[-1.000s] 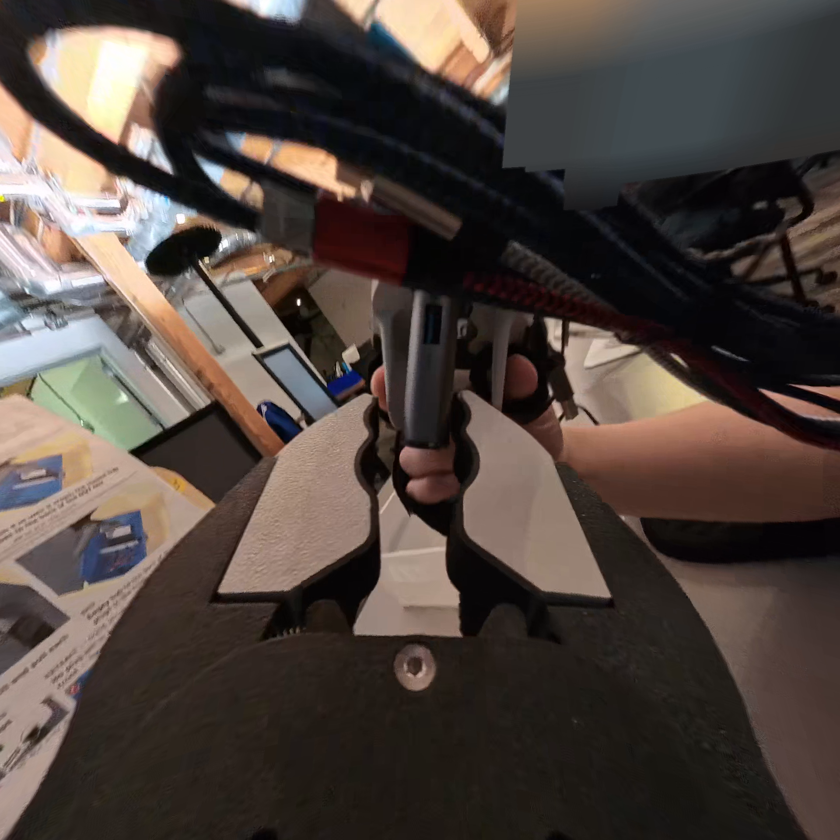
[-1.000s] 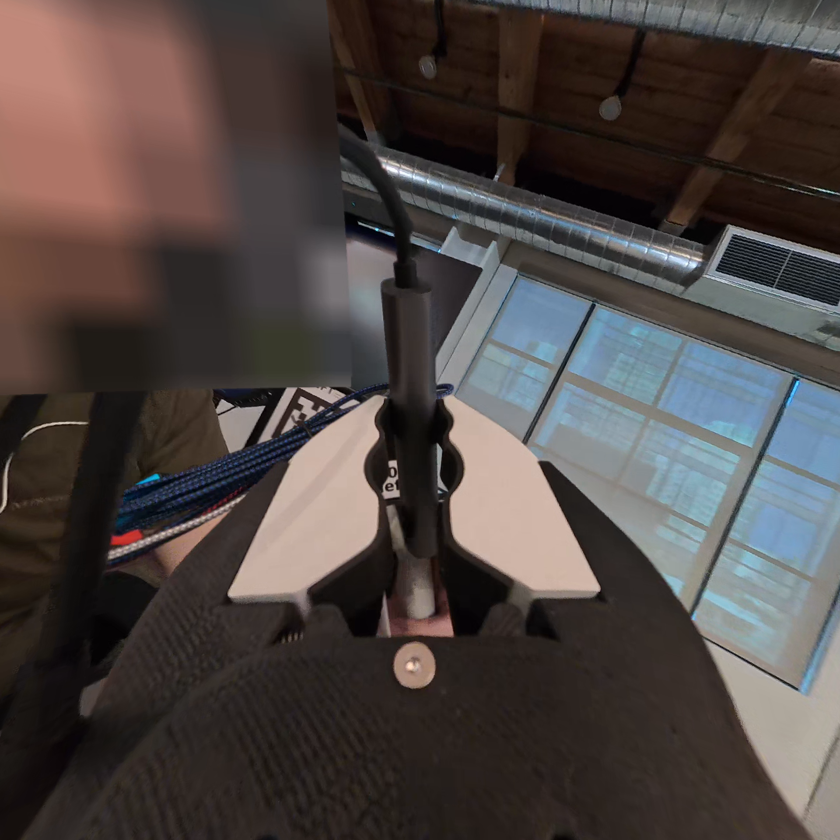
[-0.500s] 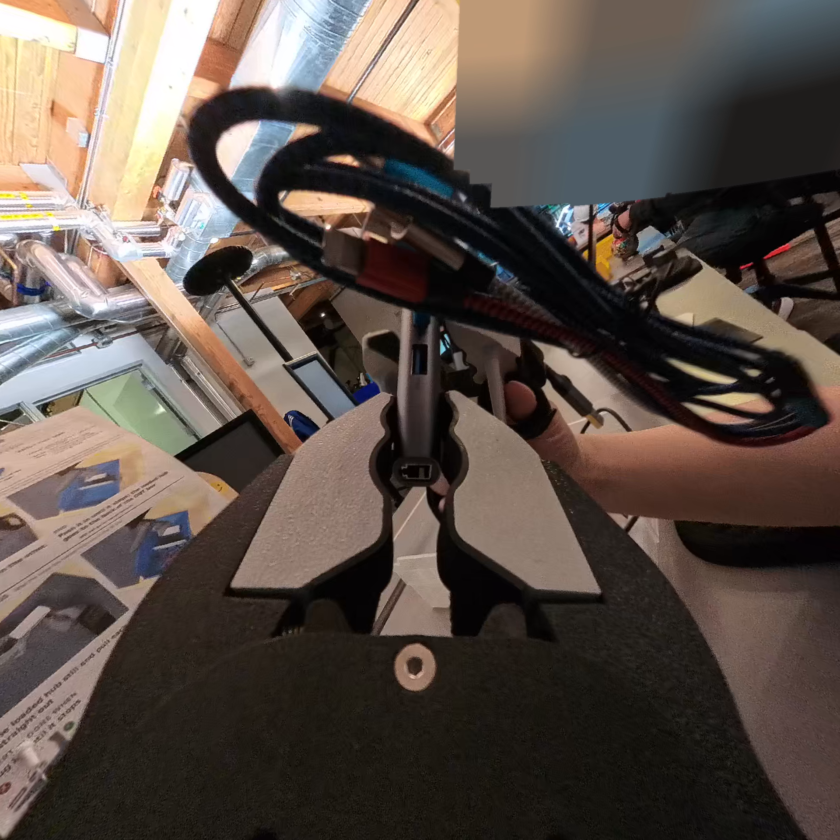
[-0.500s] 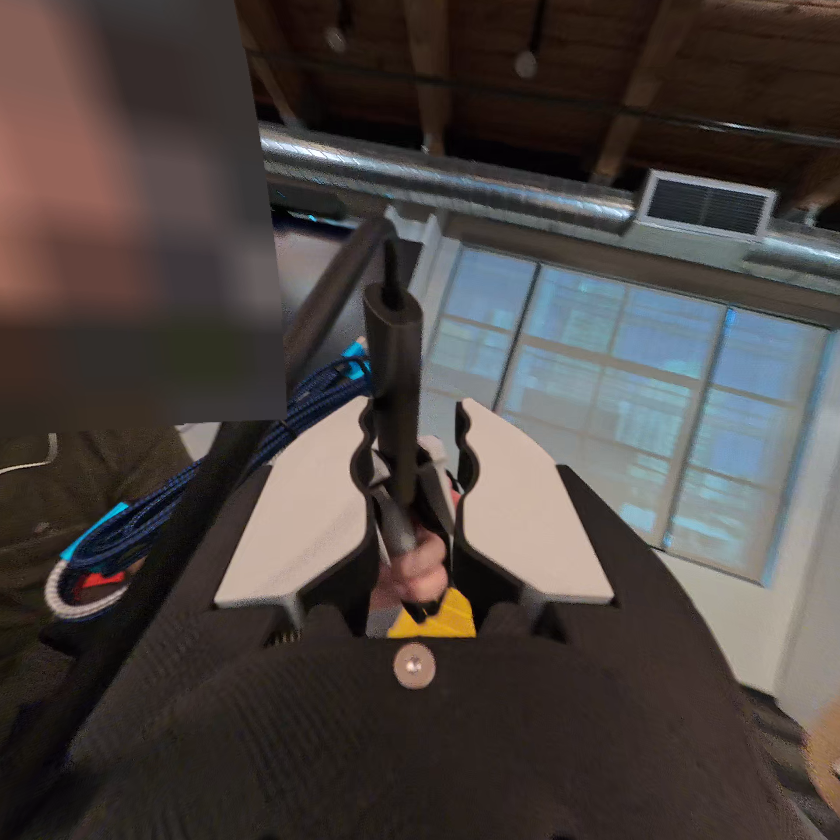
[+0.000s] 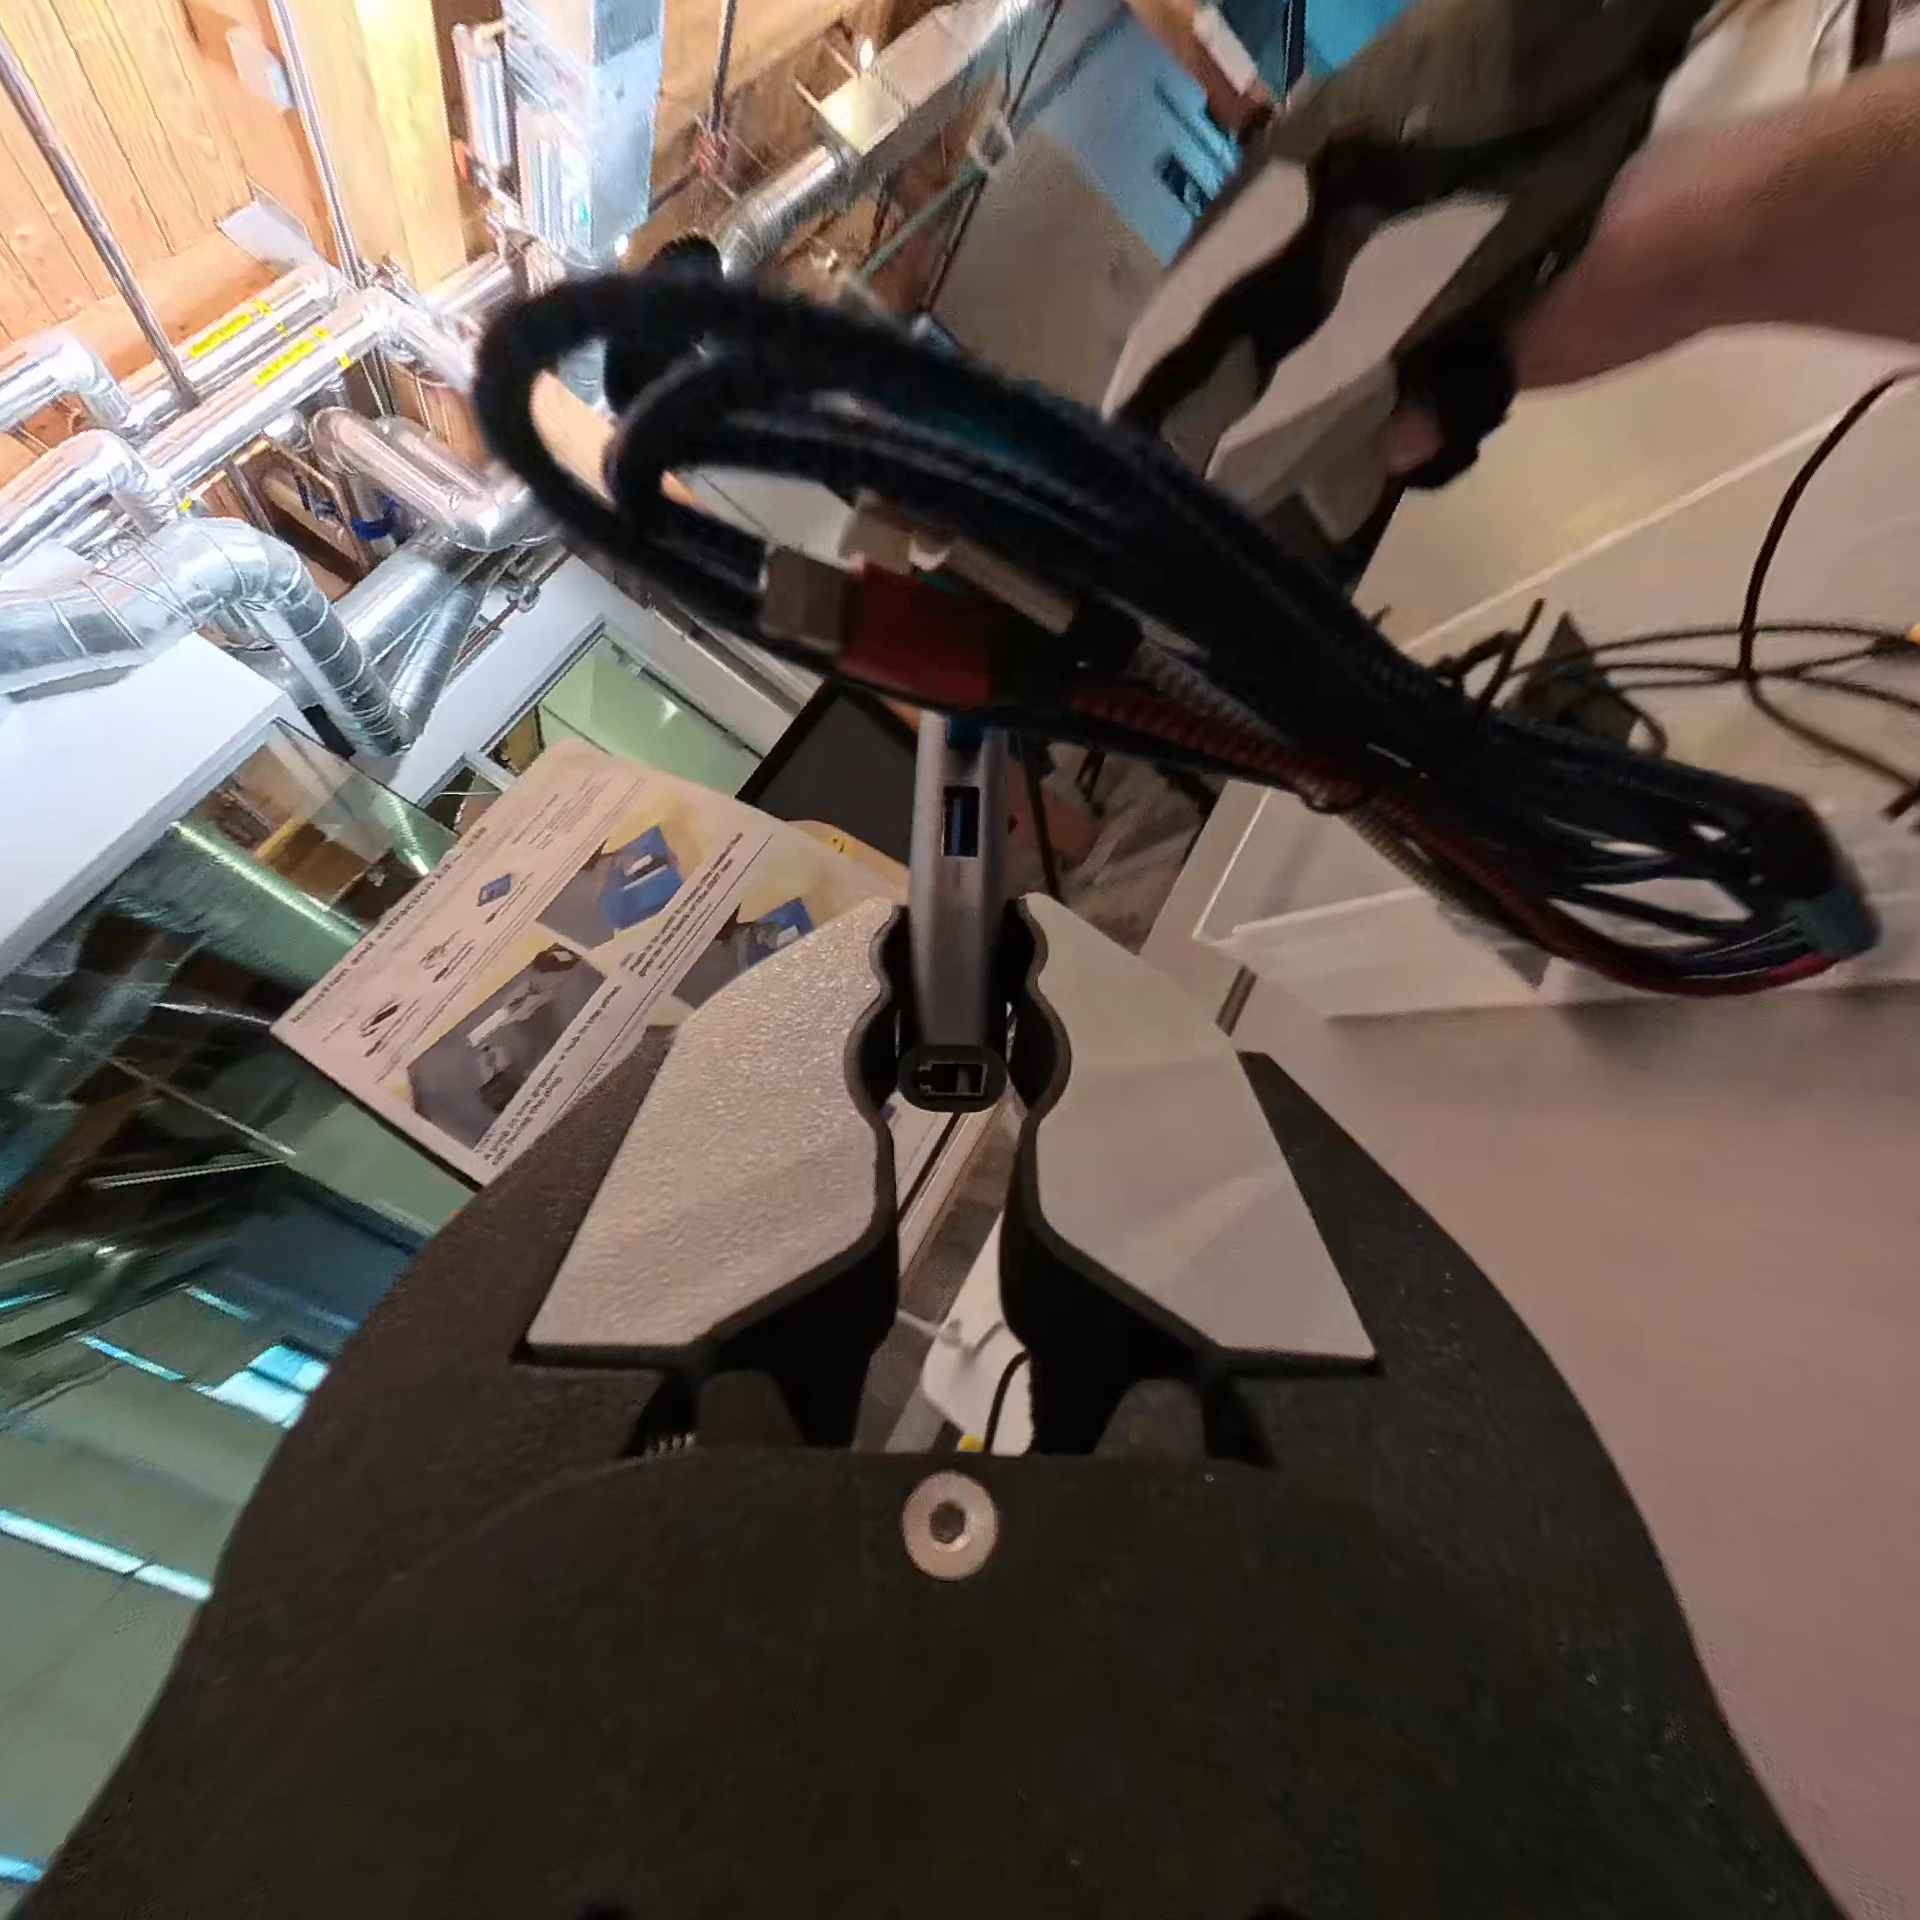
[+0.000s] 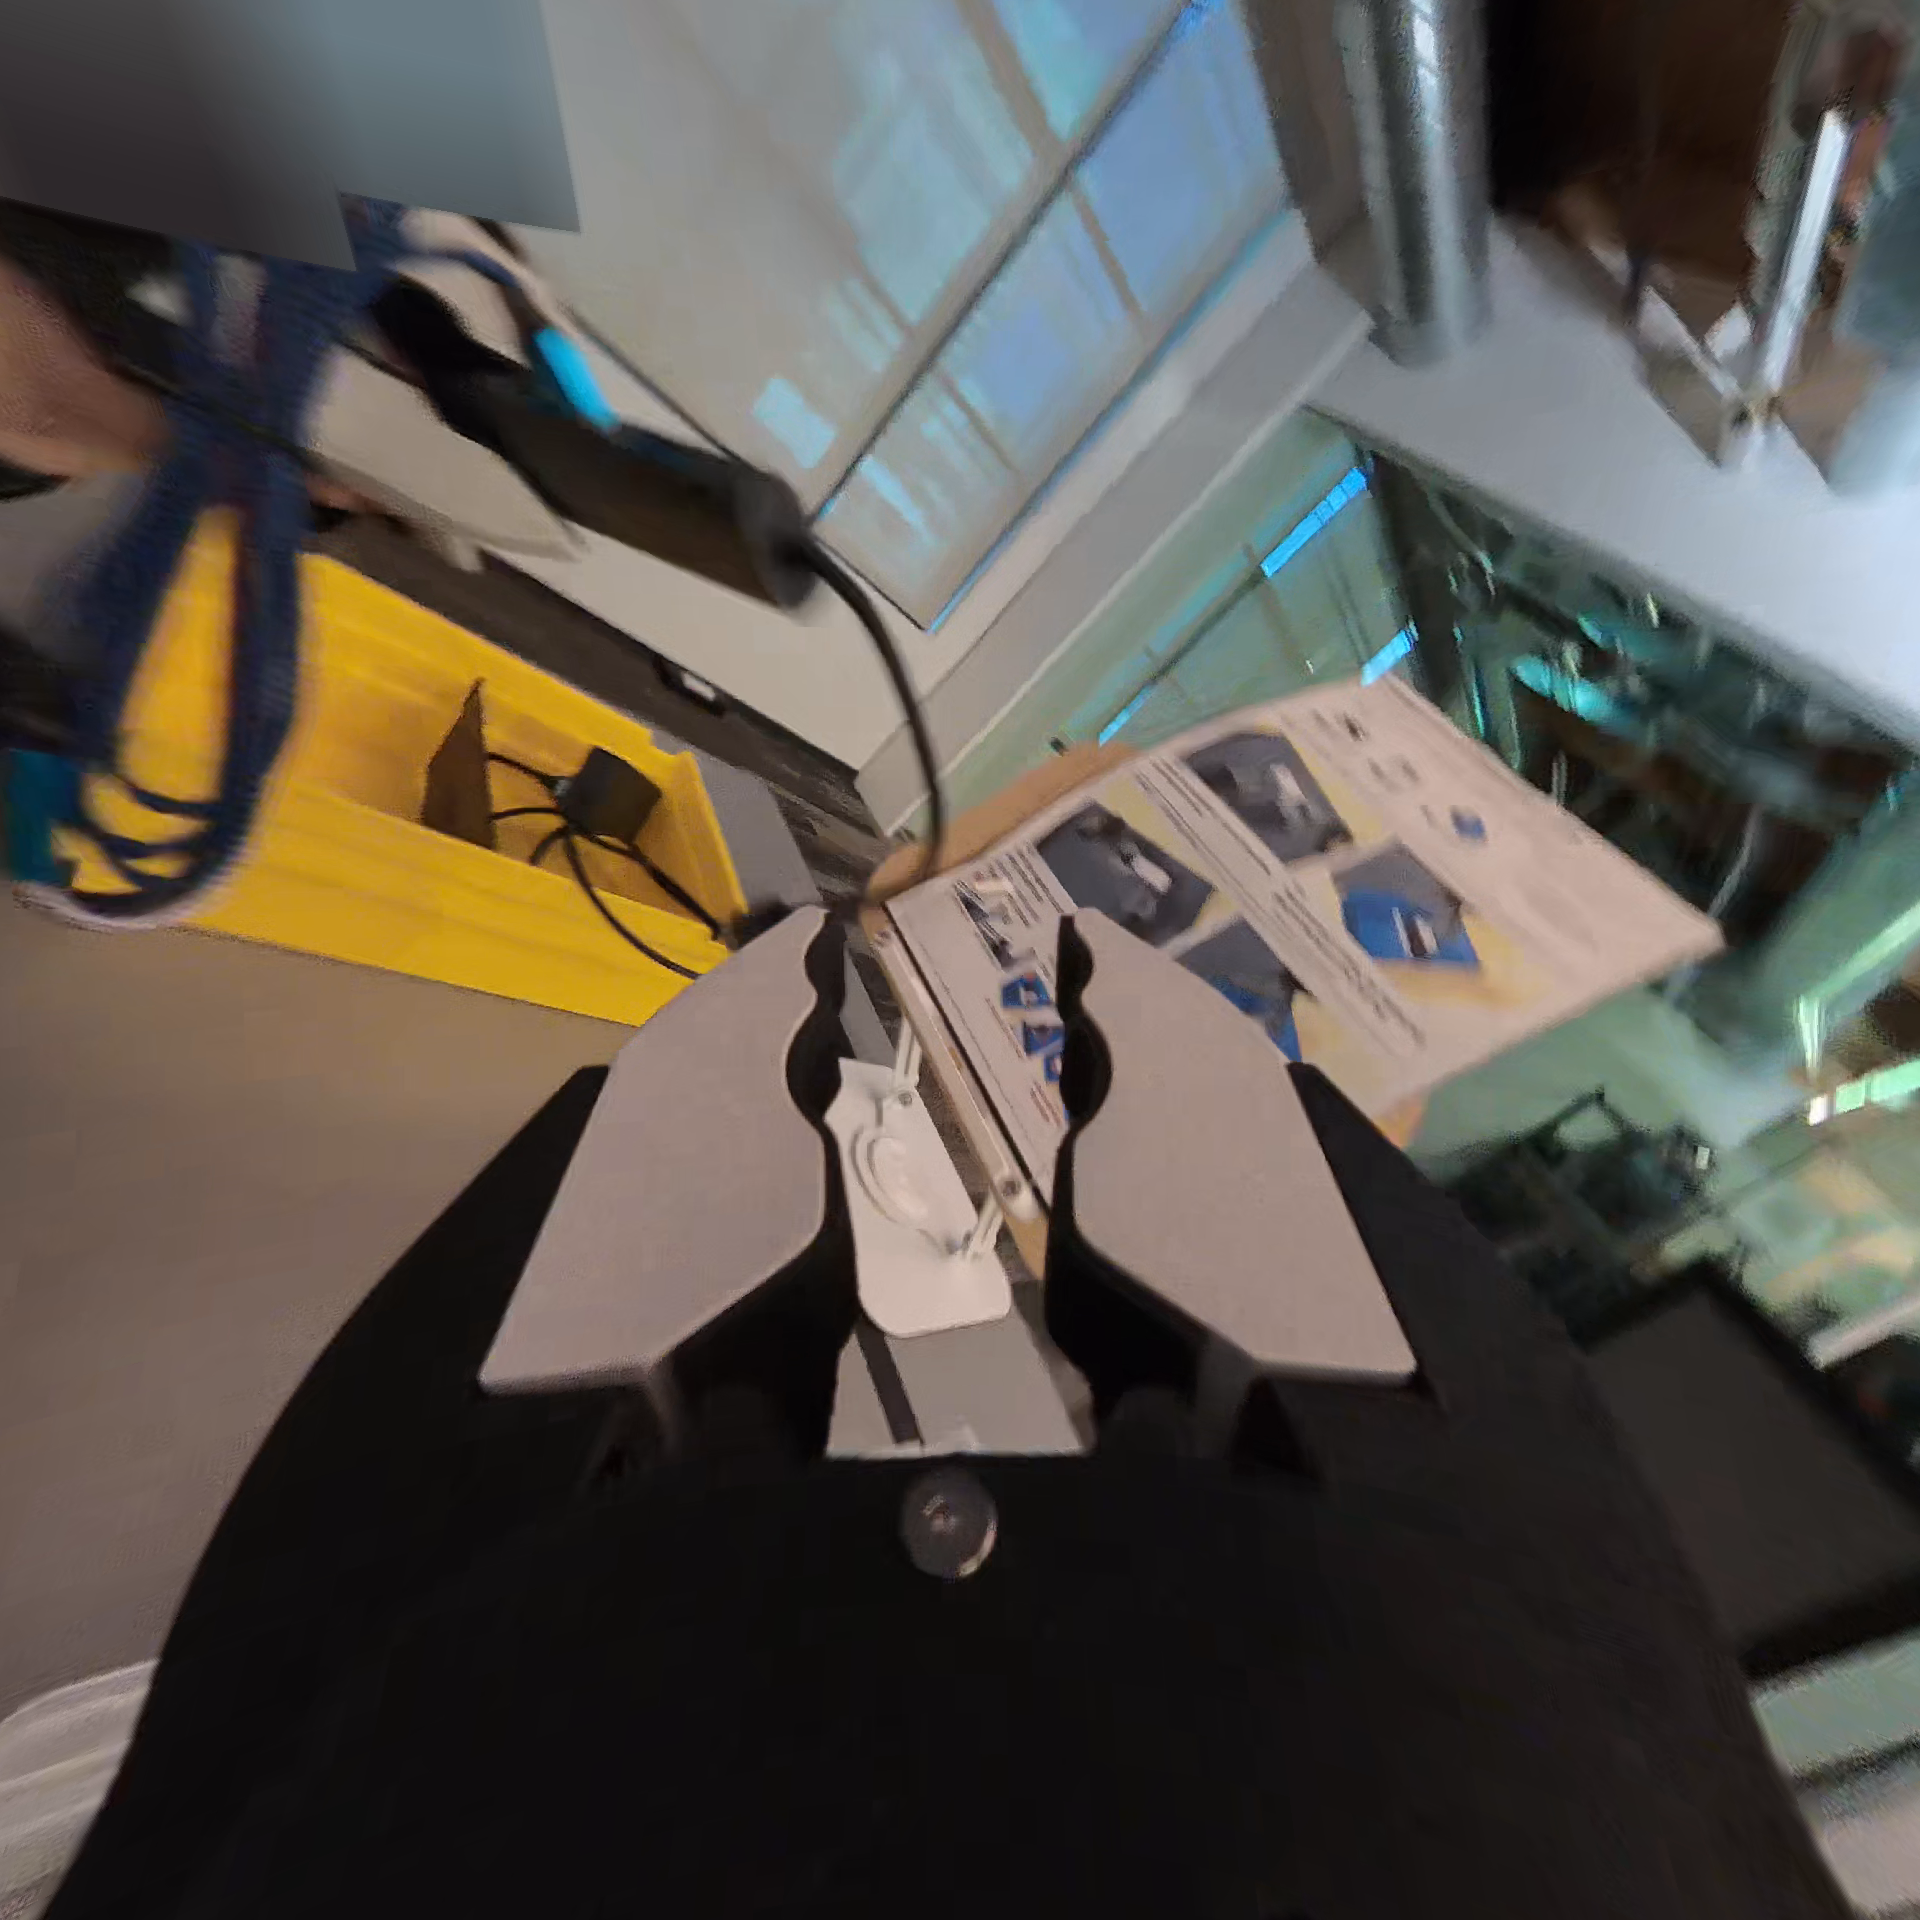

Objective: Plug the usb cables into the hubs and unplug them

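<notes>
Hub (image 5: 951, 935) top hidden behind blurred cable bundle (image 5: 1143, 623).

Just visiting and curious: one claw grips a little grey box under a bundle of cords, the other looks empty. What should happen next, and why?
Probably bring the empty, open right gripper back toward the cable bundle and pinch one plug, since the left gripper already clamps the hub steady.

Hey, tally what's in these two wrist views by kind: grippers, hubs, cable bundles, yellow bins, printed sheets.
grippers: 2 (left gripper, right gripper)
hub: 1
cable bundle: 1
yellow bin: 1
printed sheet: 1
Total: 6
</notes>
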The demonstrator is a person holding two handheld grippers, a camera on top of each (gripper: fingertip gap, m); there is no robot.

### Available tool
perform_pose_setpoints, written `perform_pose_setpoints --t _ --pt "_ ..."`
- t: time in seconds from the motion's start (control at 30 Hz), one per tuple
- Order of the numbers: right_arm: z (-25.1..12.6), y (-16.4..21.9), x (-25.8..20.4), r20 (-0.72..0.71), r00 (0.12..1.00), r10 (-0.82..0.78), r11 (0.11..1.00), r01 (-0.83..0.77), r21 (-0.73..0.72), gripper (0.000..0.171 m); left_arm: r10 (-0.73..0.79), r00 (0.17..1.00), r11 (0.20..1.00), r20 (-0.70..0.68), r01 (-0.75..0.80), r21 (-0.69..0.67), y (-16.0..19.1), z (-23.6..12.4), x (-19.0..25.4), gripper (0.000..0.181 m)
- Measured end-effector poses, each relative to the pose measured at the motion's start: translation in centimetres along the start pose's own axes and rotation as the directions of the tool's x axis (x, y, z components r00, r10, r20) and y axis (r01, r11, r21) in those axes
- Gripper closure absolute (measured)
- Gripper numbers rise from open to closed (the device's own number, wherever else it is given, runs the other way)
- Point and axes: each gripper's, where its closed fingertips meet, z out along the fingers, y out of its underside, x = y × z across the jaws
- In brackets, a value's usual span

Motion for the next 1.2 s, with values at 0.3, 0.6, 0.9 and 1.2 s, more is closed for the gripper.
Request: perform_pose_setpoints --t 0.3,0.6,0.9,1.2 --pt "4.4 -3.7 -5.1 0.088 0.994 0.061 0.998 -0.059 -0.022 0.141 0.179 0.983 0.968 0.033 -0.17 -0.185 2.7 2.0 1.7 0.164" --pt "4.8 -5.1 -3.9 -0.084 0.895 0.438 0.891 -0.445 -0.095 0.143 0.23 0.963 0.932 0.141 -0.176 -0.318 4.3 2.2 0.2 0.164" --pt "5.0 -5.1 -4.6 -0.146 0.898 0.415 0.887 -0.435 -0.156 0.143 0.267 0.954 0.909 0.136 -0.203 -0.364 5.2 2.2 0.0 0.164" --pt "5.6 -1.9 -4.3 0.232 0.477 0.848 0.516 -0.843 -0.154 0.133 0.356 0.926 0.879 0.13 -0.284 -0.382 5.0 2.5 0.6 0.164"
